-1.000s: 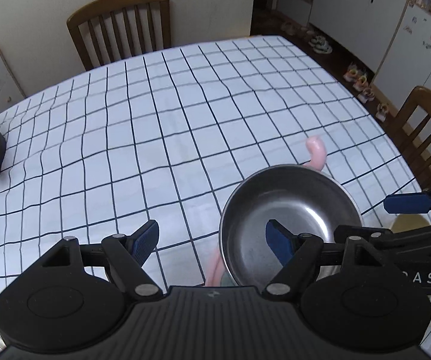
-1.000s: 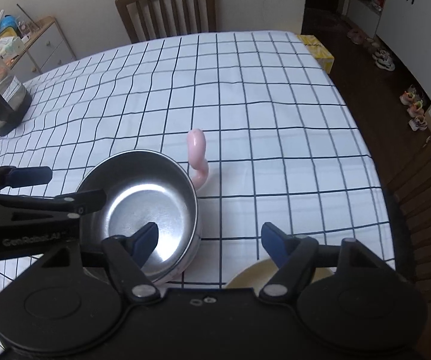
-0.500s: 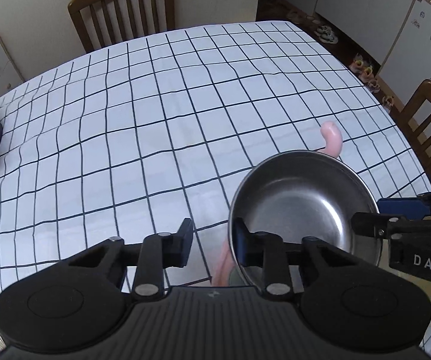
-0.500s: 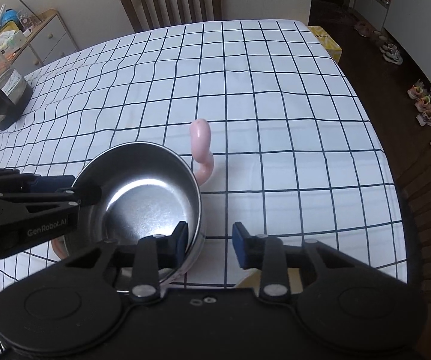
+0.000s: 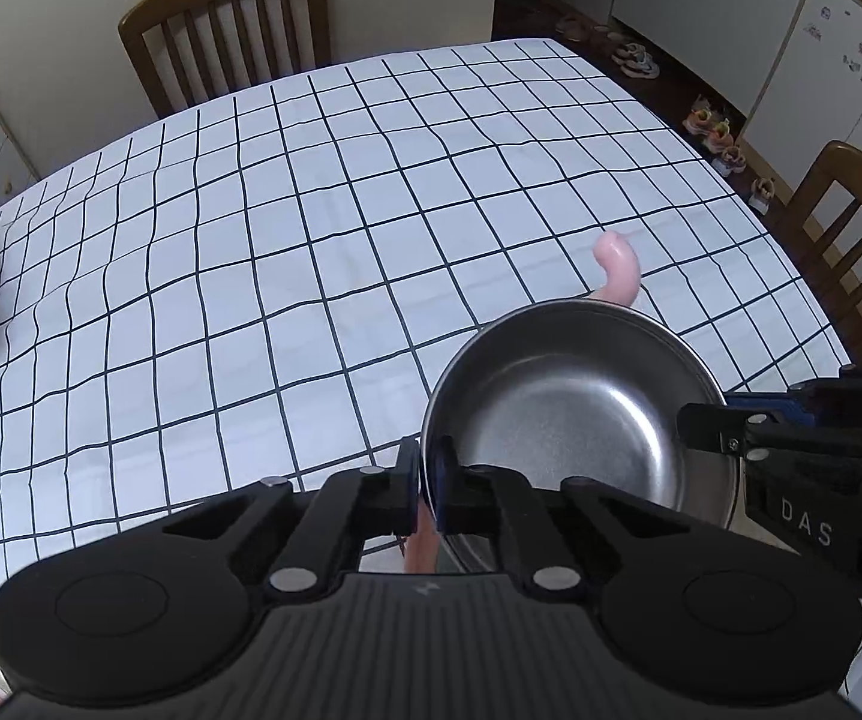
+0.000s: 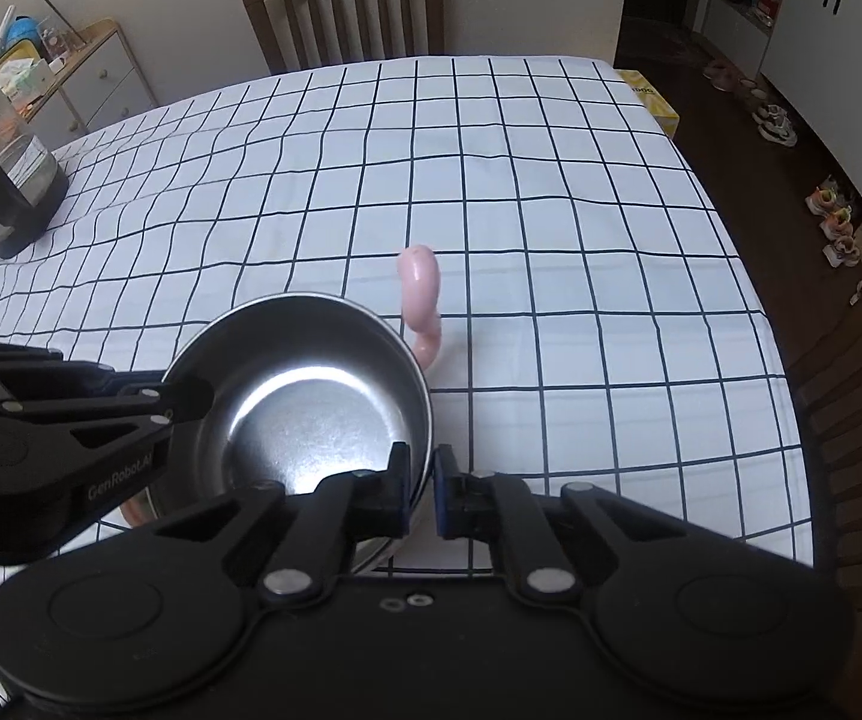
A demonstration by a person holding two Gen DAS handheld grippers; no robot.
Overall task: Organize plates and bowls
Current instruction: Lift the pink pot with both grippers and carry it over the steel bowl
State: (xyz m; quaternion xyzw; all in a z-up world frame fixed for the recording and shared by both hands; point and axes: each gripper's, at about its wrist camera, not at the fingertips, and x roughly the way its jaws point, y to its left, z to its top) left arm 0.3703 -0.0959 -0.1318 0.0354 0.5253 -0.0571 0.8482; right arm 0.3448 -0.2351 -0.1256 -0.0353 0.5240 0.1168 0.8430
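A steel bowl [image 5: 580, 414] [image 6: 317, 402] sits low over the checked tablecloth [image 5: 311, 240], near its front edge. My left gripper [image 5: 428, 480] is closing on the bowl's left rim, one finger inside and one outside, pads pressing the metal. My right gripper [image 6: 422, 492] is closing on the opposite, right rim in the same way. Each gripper shows in the other's view: the right gripper [image 5: 730, 426] and the left gripper [image 6: 185, 402]. A curved pink prong [image 5: 616, 267] [image 6: 422, 288] rises just behind the bowl. Another pink piece [image 5: 422, 546] shows under the bowl's near-left edge.
A black and glass appliance [image 6: 5, 180] stands at the table's left edge. Wooden chairs stand at the far side [image 5: 227, 24] and the right side [image 5: 850, 240]. A cabinet with clutter [image 6: 41, 72] is at the back left. Shoes lie on the floor [image 6: 832, 222].
Both grippers went from wide open to shut on opposite rims of the steel bowl. Neither hand has shifted noticeably, and the bowl stays where it was.
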